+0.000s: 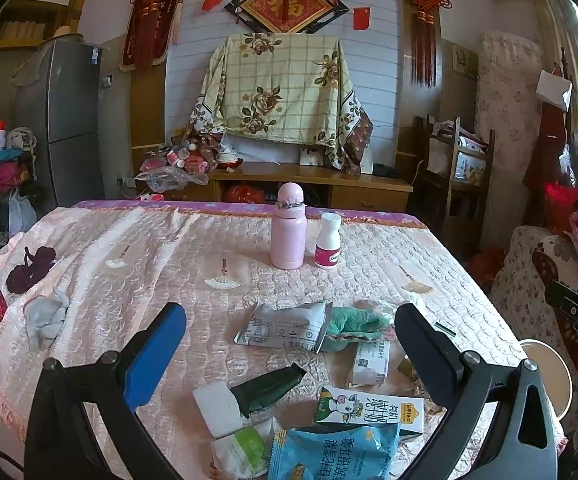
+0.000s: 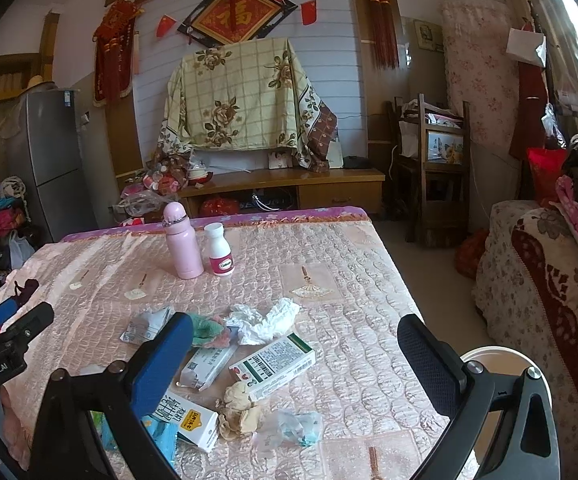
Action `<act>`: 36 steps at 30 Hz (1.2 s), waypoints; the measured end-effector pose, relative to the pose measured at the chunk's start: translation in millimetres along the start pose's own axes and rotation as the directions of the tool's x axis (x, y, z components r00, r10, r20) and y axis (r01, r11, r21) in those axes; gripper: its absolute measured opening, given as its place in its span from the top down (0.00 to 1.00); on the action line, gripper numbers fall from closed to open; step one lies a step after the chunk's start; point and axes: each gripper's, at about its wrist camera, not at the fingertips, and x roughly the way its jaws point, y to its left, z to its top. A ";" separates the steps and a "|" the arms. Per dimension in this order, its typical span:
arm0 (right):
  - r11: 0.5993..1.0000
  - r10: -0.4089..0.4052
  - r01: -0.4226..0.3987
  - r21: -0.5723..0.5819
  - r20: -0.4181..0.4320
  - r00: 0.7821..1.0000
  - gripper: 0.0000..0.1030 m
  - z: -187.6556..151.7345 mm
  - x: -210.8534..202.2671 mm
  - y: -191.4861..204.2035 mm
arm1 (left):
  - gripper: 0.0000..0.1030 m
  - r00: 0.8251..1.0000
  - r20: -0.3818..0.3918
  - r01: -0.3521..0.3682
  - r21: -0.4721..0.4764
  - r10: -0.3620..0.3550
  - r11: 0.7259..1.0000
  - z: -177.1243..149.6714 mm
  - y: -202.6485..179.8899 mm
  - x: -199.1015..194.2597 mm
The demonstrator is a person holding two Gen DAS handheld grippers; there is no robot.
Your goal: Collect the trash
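Trash lies on the near part of the pink quilted table [image 1: 137,264]: a grey foil wrapper [image 1: 285,326], a milk carton [image 1: 369,410], a blue snack bag [image 1: 329,456], a dark green tube [image 1: 269,388] and a small white box [image 1: 369,362]. The right wrist view shows a green-white medicine box [image 2: 273,364], crumpled white tissue [image 2: 265,320], brown paper wads [image 2: 239,410] and clear plastic [image 2: 289,428]. My left gripper [image 1: 289,340] is open and empty above the pile. My right gripper [image 2: 295,344] is open and empty over the boxes.
A pink flask [image 1: 287,227] and a white pill bottle [image 1: 328,246] stand at mid table. A teal cloth [image 1: 353,324] lies among the trash. A white bin [image 2: 501,364] stands at the table's right edge. A sofa [image 2: 549,288] is on the right.
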 end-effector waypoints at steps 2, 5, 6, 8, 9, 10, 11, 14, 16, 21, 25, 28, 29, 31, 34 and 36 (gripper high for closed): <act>1.000 -0.001 0.001 0.003 -0.001 1.000 0.00 -0.4 1.9 -1.1 | 0.00 1.000 -0.006 0.002 -0.001 -0.002 1.000 0.1 -0.5 0.6; 1.000 0.000 0.000 0.002 -0.013 1.000 0.00 -1.8 5.2 -1.5 | 0.00 1.000 -0.009 0.005 -0.003 -0.005 1.000 0.1 -0.3 1.2; 1.000 -0.001 0.001 0.000 -0.013 1.000 0.00 -2.4 5.3 -1.0 | 0.00 1.000 -0.011 0.007 -0.003 -0.007 1.000 -0.2 -0.2 1.3; 1.000 -0.002 0.002 -0.006 -0.014 1.000 0.00 -3.5 5.7 -0.1 | 0.00 1.000 -0.013 0.005 0.003 -0.005 1.000 -0.7 -0.6 1.9; 1.000 -0.001 0.001 -0.009 -0.014 1.000 0.00 -3.8 5.9 0.2 | 0.00 1.000 -0.015 0.003 0.007 -0.003 1.000 -0.8 -1.2 2.4; 1.000 -0.001 0.000 -0.011 -0.015 1.000 0.00 -4.2 6.4 1.0 | 0.00 1.000 -0.016 0.004 0.007 -0.004 1.000 -1.1 -1.1 2.6; 1.000 0.000 0.000 -0.012 -0.016 1.000 0.00 -4.1 6.5 1.1 | 0.00 1.000 -0.015 0.004 0.006 -0.004 1.000 -1.7 -0.6 2.6; 1.000 0.003 -0.003 -0.014 -0.019 1.000 0.00 -4.9 7.4 2.3 | 0.00 1.000 -0.018 0.002 0.000 -0.002 1.000 -2.1 0.4 3.6; 1.000 0.005 -0.005 -0.012 -0.023 1.000 0.00 -5.6 7.9 2.3 | 0.00 1.000 -0.021 0.003 -0.007 -0.003 1.000 -2.4 2.3 3.8; 1.000 0.009 -0.010 -0.013 -0.026 1.000 0.00 -6.7 8.2 3.1 | 0.00 1.000 -0.030 -0.003 -0.017 0.002 1.000 -4.9 5.1 5.8; 1.000 0.009 -0.010 -0.010 -0.030 1.000 0.00 -7.1 8.4 3.0 | 0.00 0.999 -0.042 -0.010 -0.021 0.009 1.000 -4.2 6.6 7.9; 1.000 0.015 -0.015 -0.005 -0.032 0.999 0.00 -8.1 8.8 3.0 | 0.00 0.999 -0.041 -0.011 -0.019 0.010 1.000 -4.1 7.0 8.6; 1.000 0.015 -0.015 -0.005 -0.033 0.999 0.00 -8.3 9.2 3.1 | 0.00 0.999 -0.044 -0.010 -0.018 0.009 1.000 -4.2 7.1 8.9; 1.000 0.014 -0.014 -0.008 -0.034 0.999 0.00 -9.7 9.6 3.6 | 0.00 0.999 -0.050 -0.009 -0.014 0.008 1.000 -4.6 8.0 10.0; 1.000 0.016 -0.017 -0.019 -0.046 0.999 0.00 -11.4 12.0 5.2 | 0.00 0.999 -0.053 -0.010 -0.014 0.009 1.000 -5.8 9.9 10.7; 1.000 0.019 -0.020 -0.024 -0.050 0.999 0.00 -12.6 13.2 6.3 | 0.00 0.998 -0.055 -0.015 -0.019 0.014 1.000 -6.6 12.3 11.3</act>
